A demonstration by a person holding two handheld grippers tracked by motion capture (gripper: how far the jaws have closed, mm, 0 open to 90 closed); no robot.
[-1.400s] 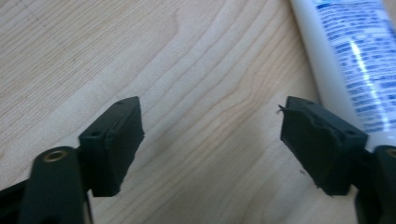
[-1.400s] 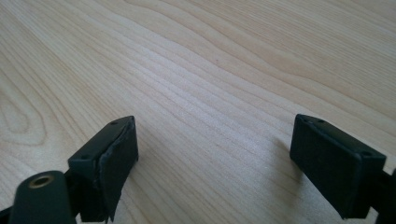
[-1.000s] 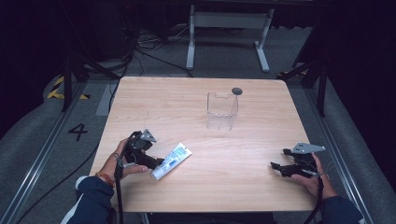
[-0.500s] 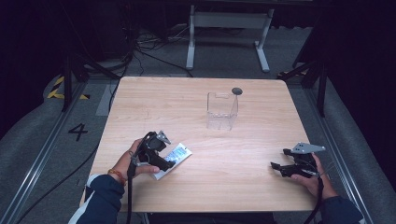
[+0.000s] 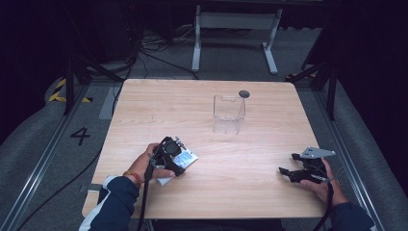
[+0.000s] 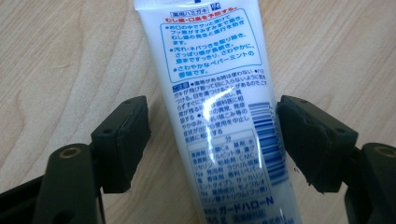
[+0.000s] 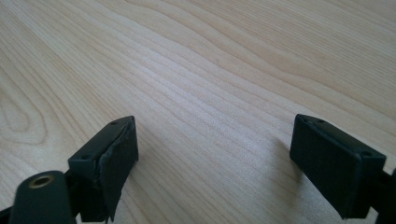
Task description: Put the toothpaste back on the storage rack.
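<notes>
between the two black jaws of the left gripper (image 6: pixel 212 140) lies a white tube (image 6: pixel 219 116), flat on the light wooden table (image 6: pixel 60 60) with its printed back face up, covered in blue and red lettering and a small barcode. the jaws have just been closing in on it, and they now stand at a middling width on either side of its body. one pad looks right at the tube's edge beside the barcode, while the other stands apart from it with a strip of bare wood between, so the tube is bracketed but not pinched. in the high view the left gripper (image 5: pixel 180 160) sits over the tube (image 5: pixel 188 157) at the near left part of the table (image 5: pixel 202 96), with the person's left hand (image 5: pixel 150 161) behind it and a dark sleeve with a white stripe coming in from the bottom edge.

over on the near right side, the right gripper (image 5: pixel 285 171) rests low near the table edge, held in the right hand (image 5: pixel 323 182), with its grey three-cornered plate on top. its jaws stand wide apart, with only bare wood grain between them in the right gripper view (image 7: pixel 215 154).

further back, near the middle of the table, stands a clear plastic container (image 5: pixel 227 114), upright and well apart from both grippers. just behind it lies a small dark round object (image 5: pixel 244 93).
</notes>
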